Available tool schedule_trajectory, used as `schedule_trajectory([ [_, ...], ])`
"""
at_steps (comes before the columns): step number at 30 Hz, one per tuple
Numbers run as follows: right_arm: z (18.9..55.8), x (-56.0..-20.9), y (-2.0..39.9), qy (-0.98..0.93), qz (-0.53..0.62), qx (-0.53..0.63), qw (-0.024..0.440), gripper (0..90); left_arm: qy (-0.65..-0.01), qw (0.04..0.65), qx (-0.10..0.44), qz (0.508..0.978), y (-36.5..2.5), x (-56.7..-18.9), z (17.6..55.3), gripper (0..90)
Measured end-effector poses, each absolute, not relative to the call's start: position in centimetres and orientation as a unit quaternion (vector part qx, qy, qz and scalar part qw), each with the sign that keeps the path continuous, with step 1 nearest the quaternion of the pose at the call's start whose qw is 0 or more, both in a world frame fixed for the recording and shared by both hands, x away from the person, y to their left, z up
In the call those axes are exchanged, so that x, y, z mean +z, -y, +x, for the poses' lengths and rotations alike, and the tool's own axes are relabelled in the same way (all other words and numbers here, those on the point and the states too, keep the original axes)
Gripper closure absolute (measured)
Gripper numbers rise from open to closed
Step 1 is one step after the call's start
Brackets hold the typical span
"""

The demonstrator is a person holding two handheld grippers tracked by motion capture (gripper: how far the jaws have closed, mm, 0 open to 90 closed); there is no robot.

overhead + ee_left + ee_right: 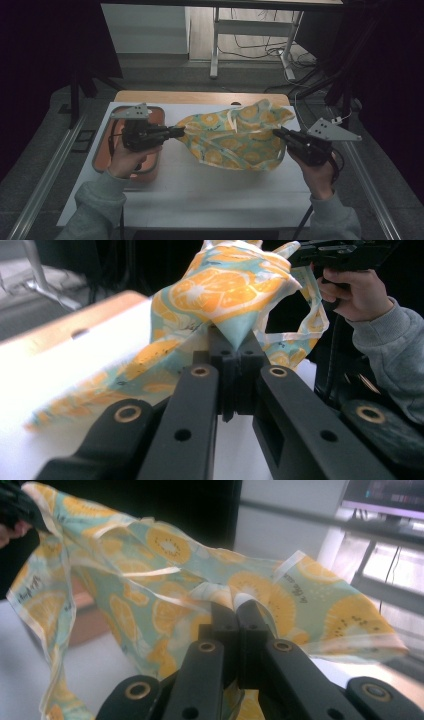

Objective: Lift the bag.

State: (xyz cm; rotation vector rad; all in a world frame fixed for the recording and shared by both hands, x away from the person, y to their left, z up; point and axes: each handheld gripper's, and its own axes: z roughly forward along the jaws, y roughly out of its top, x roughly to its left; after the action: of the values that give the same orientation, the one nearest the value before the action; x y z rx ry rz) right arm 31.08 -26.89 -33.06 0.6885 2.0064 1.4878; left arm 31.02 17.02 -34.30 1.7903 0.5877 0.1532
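A thin cloth [235, 135] printed with orange slices on pale teal hangs between my two grippers above the white table [200, 190]. My left gripper [181, 132] is shut on the cloth's left corner, and in the left gripper view [235, 342] its jaws pinch a teal fold of the cloth [220, 290]. My right gripper [276, 133] is shut on the right side; the right gripper view shows its jaws [239, 607] closed on a white-hemmed edge of the cloth [165, 580]. The cloth sags loosely in the middle.
An orange tray with a grey rim [152, 165] sits at the table's left, under my left hand. A wooden board edge [200, 96] runs along the table's far side. Metal rails [45, 170] flank the table. Desk legs and cables [250, 45] stand beyond.
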Motion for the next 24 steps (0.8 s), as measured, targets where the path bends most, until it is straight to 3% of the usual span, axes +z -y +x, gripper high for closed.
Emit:
schedule_trajectory([
  [6,31.6,-28.5,25.8,-0.731,0.232,0.569,0.296,89.1,-0.241,0.605,0.091,0.754,-17.6,-31.6,30.6,88.4],
  [13,32.4,-26.3,24.9,-0.716,0.227,0.582,0.310,89.1,-0.248,0.617,0.098,0.740,-18.1,-30.3,31.7,88.4],
  [24,37.4,-31.4,24.3,-0.754,0.280,0.537,0.254,89.1,-0.311,0.583,0.062,0.748,-18.0,-34.6,36.0,88.2],
])
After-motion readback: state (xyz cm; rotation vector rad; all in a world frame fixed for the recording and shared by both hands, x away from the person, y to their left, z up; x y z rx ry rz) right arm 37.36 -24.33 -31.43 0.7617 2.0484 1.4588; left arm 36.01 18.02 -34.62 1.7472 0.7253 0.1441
